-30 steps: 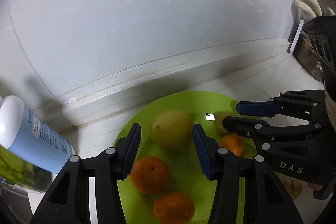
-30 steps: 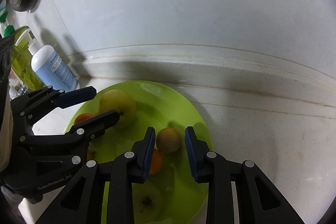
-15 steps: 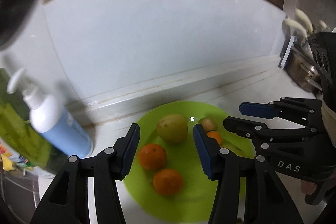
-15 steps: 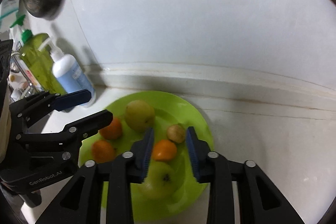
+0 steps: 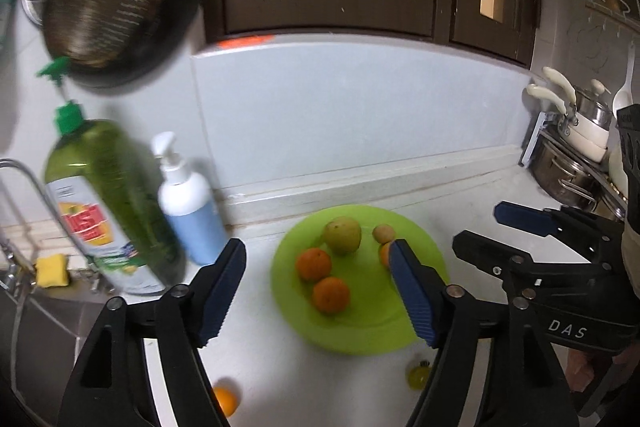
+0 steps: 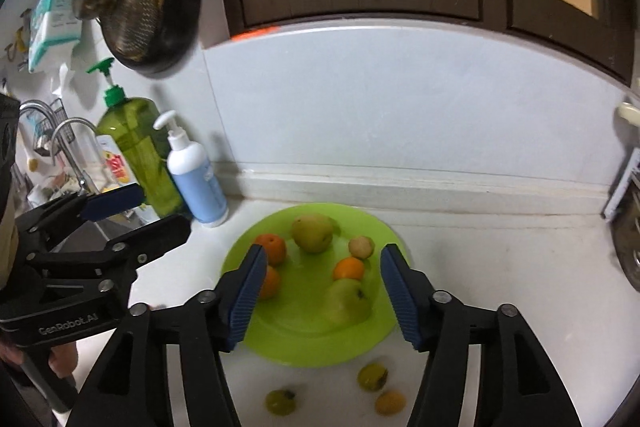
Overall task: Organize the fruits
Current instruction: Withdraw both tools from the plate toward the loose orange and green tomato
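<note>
My left tongs (image 5: pixel 316 291) and right tongs (image 6: pixel 320 299) have just been opening; both gape with nothing between them, above the green plate (image 6: pixel 280 339). On it lie pears (image 6: pixel 312 233), oranges (image 6: pixel 349 268) and a small fruit (image 6: pixel 361 246); three more fruits (image 6: pixel 372 376) sit on the tabletop (image 6: pixel 500 267) nearby.

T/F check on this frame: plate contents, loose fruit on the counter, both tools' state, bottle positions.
1. Six fruits lie on the green plate. True.
2. Both tools hold fruit. False: the left tool and right tool are open and empty, jaws just opened wider.
3. Small fruits lie on the counter off the plate. True.
4. The white pump bottle lies on its side. False: it stands upright beside the green soap bottle.
</note>
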The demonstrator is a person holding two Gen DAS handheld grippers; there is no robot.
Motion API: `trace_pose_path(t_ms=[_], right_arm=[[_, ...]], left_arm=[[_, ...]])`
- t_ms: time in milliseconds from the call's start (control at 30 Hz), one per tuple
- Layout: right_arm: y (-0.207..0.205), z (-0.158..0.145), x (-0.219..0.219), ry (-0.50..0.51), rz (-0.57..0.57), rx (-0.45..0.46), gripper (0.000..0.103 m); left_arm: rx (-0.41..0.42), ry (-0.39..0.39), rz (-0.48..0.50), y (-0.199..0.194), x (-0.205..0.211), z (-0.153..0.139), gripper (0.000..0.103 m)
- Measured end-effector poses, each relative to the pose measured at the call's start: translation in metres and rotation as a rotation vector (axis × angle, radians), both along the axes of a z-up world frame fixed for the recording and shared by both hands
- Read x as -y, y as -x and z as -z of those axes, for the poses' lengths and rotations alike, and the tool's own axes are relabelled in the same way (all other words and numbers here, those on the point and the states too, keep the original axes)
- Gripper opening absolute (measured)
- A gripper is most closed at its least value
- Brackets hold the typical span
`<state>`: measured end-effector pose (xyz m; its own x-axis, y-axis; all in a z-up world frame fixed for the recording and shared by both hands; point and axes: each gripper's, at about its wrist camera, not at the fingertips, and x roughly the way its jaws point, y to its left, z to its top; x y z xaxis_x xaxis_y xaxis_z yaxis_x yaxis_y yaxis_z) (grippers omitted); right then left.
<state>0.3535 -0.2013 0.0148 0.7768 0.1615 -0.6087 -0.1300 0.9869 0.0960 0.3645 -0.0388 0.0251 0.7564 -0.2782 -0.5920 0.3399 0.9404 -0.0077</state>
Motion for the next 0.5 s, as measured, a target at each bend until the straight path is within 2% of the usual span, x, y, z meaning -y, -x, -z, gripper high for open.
trace_pose_path(t_ms=[100, 233, 500], right_arm=[[0.017, -0.003, -0.005, -0.009, 0.010, 0.012, 0.064], [0.037, -0.004, -0.015, -0.001, 0.019, 0.025, 0.064], [0.077, 0.002, -0.028, -0.001, 0.083, 0.050, 0.069]], left_arm=[[0.012, 0.012, -0.008, 0.018, -0.012, -0.001, 0.081], [0.025, -0.012, -0.026, 0.040, -0.026, 0.001, 0.085], [0.023, -0.030, -0.067, 0.075, -0.054, 0.016, 0.088]])
